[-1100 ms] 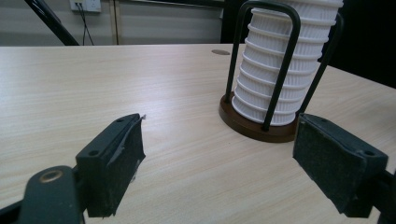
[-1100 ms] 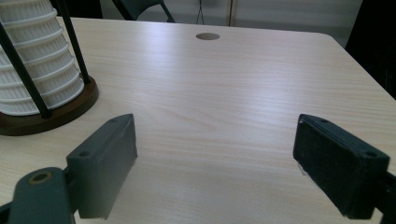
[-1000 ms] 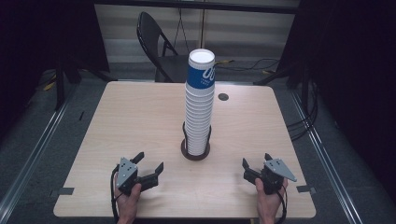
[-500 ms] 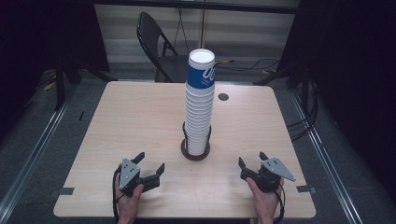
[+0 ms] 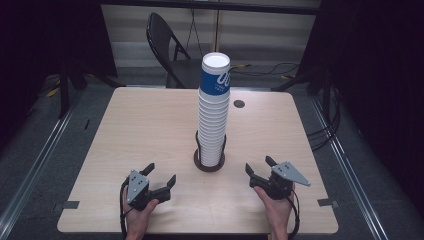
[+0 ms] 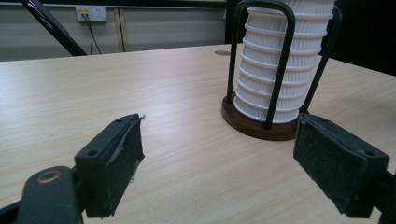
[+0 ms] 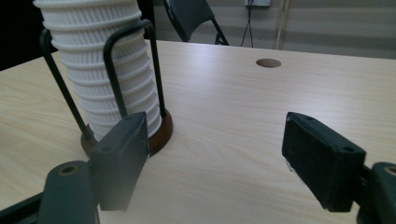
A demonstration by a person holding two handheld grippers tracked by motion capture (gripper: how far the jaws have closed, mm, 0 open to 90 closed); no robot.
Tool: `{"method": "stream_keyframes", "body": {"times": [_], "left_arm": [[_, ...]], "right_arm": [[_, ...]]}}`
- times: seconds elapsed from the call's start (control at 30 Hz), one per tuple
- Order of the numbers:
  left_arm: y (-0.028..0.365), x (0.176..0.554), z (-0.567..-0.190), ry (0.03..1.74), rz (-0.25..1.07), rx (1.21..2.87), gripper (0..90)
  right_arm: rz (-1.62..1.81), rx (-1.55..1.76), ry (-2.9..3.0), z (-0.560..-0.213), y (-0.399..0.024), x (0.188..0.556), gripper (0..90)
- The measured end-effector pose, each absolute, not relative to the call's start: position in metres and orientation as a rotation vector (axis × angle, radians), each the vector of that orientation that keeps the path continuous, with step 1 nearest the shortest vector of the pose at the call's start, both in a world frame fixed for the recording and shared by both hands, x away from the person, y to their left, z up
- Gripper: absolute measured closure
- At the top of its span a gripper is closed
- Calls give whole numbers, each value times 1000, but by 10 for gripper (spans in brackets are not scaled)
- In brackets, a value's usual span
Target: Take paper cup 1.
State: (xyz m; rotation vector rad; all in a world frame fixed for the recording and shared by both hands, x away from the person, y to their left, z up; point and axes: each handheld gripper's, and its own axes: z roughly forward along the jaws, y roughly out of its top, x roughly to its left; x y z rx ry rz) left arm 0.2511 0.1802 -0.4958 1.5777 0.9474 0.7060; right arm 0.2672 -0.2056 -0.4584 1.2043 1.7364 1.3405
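A tall stack of white ribbed paper cups (image 5: 212,115), the top one blue with a white logo, stands upside down in a holder with a round brown base (image 5: 208,165) and black wire hoops at the table's middle. My left gripper (image 5: 160,173) rests near the front edge, left of the holder, open with nothing between its pads (image 6: 116,161). My right gripper (image 5: 259,165) rests at the front right, also open and empty. The stack (image 6: 282,65) appears ahead and right in the left gripper view; in the right gripper view the stack (image 7: 105,65) is ahead and left.
The light wooden table (image 5: 130,130) has a round cable hole (image 5: 239,104) behind the stack. A black folding chair (image 5: 167,47) stands beyond the far edge. Cables lie on the floor at the right.
Both grippers have shifted slightly forward toward the cup holder. The cup stack has not moved.
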Motion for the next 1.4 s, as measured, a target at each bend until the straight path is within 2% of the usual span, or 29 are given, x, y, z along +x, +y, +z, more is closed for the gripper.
{"method": "stream_keyframes", "body": {"times": [0.53, 1.4], "left_arm": [[180, 251, -496, 951, 718, 1576, 157], [180, 250, -496, 943, 712, 1570, 159]], "right_arm": [[1503, 1104, 1781, -418, -193, 271, 275], [1602, 954, 1832, -354, -171, 286, 252]]}}
